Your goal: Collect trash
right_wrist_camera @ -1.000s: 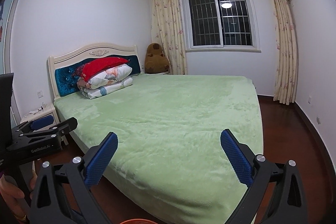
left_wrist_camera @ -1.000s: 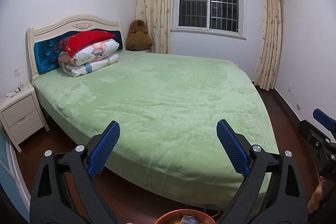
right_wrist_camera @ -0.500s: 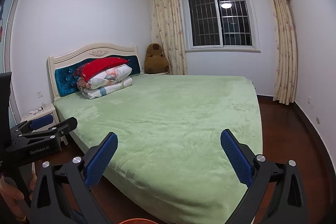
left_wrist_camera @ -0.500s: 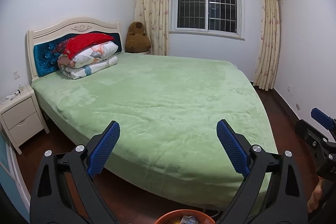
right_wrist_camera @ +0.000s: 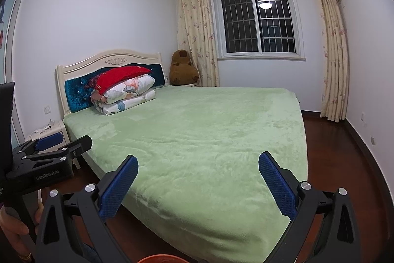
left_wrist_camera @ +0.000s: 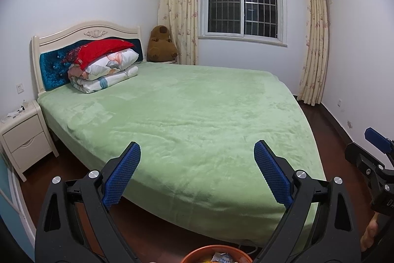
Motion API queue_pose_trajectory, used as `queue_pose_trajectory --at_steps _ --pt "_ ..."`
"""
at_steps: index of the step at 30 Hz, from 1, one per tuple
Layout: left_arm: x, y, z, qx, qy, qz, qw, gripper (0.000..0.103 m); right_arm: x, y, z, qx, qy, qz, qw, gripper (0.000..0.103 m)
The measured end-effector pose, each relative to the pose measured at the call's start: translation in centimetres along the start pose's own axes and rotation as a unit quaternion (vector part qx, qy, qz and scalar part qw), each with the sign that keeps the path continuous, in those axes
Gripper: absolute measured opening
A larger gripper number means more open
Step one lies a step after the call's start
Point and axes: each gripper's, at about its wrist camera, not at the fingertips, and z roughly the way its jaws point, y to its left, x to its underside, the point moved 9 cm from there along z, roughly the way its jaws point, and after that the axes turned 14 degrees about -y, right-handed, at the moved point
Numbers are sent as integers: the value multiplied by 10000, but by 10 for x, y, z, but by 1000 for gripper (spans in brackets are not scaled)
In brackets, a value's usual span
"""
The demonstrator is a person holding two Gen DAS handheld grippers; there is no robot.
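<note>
An orange trash bin [left_wrist_camera: 218,253] with wrappers inside sits on the floor at the bottom edge of the left wrist view, below my left gripper [left_wrist_camera: 197,152], which is open and empty. Only the bin's rim [right_wrist_camera: 160,258] shows in the right wrist view, below my right gripper [right_wrist_camera: 198,165], also open and empty. Both grippers face a bed with a green cover [left_wrist_camera: 197,115]. I see no loose trash on the bed. Small pale bits lie on the nightstand top [left_wrist_camera: 17,112]; I cannot tell what they are.
Folded quilts and a red pillow [left_wrist_camera: 103,68] lie at the headboard. A brown plush bear [left_wrist_camera: 161,44] sits in the far corner by the curtains. A white nightstand [left_wrist_camera: 24,137] stands left of the bed. Dark wood floor [right_wrist_camera: 344,152] runs along the bed's right side.
The left wrist view has tilted slightly upward, so the bed and bin sit lower in frame. The right gripper has barely moved. Both stay open.
</note>
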Motion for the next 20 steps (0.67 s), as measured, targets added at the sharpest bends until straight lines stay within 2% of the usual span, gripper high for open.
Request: queue_pose_trajectory --at_steps 20 --pt "1 -1 -1 -80 9 -39 10000 91 5 2 -5 -4 53 19 10000 97"
